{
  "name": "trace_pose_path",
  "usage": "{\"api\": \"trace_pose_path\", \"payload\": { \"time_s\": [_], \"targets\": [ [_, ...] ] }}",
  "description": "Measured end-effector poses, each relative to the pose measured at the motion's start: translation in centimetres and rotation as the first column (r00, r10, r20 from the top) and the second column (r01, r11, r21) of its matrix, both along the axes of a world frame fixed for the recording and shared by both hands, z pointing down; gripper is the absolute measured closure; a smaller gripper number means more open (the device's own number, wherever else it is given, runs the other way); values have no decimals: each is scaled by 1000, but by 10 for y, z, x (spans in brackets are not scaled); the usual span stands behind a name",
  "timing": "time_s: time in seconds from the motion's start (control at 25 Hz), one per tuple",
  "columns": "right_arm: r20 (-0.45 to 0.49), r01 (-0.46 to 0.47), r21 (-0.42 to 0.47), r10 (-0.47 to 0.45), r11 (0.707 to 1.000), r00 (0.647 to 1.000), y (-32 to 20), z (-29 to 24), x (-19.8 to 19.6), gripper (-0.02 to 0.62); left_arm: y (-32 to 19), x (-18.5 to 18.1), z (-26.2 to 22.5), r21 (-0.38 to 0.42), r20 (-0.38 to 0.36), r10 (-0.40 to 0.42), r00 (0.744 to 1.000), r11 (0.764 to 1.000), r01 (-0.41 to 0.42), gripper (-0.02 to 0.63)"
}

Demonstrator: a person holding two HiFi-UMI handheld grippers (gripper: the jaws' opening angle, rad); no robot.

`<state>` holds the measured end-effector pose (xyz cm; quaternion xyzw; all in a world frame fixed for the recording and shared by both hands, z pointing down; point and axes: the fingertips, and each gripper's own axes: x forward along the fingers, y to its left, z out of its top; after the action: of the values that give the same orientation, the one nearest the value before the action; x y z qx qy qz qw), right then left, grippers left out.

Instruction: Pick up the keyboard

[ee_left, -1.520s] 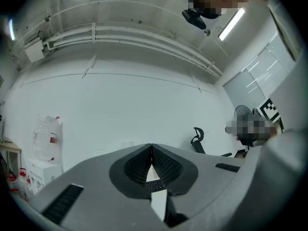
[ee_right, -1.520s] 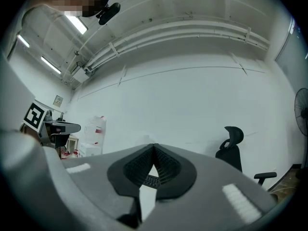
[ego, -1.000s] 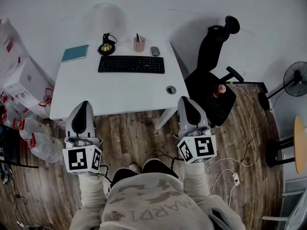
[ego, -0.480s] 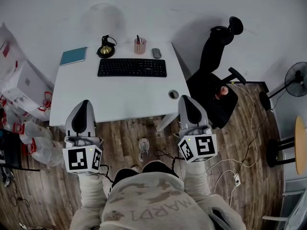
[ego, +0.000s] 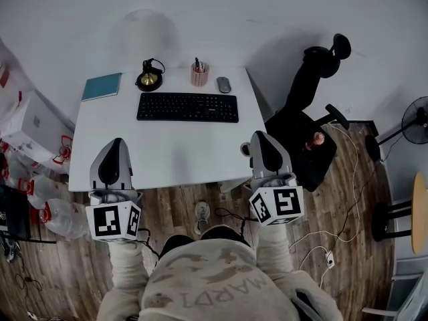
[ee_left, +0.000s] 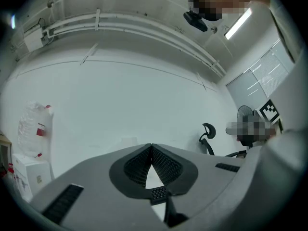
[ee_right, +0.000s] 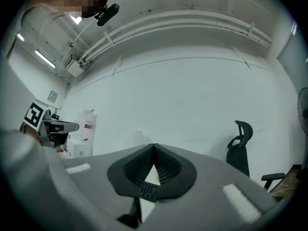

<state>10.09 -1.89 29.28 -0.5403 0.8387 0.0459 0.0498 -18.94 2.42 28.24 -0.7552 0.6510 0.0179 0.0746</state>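
Seen from the head view, the left gripper (ego: 115,142) and the right gripper (ego: 259,137) are only grey shells over the near edge of the white table (ego: 167,156), so their tips cannot be read there; the right one covers most of a round hole in the tabletop; the person's legs are cut off at the bottom edge. Each gripper view shows its own ribbed pads meeting at the tip with nothing clamped between them; both views look at a bare white wall. Only the head view shows the keyboard (ego: 188,108); it lies flat on the far half of the table, well apart from both grippers, with a teal notebook (ego: 101,86), a pen cup (ego: 199,74) and a mouse (ego: 223,84) behind it. A black chair (ego: 301,122) stands to the right of the table. Compared with a second ago, the table and keyboard sit lower in the head view; the near edge has slid further under both grippers; the jaws are shut as before.
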Motion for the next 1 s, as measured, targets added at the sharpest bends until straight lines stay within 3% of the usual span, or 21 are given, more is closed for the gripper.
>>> {"api": "trace_pose_path", "payload": {
  "time_s": [1.0],
  "targets": [
    [16,79,-18,-79,997,997,-177,5,11,586,-151,10,-2,-4,13,-84,996,996,84,600]
  ]
}}
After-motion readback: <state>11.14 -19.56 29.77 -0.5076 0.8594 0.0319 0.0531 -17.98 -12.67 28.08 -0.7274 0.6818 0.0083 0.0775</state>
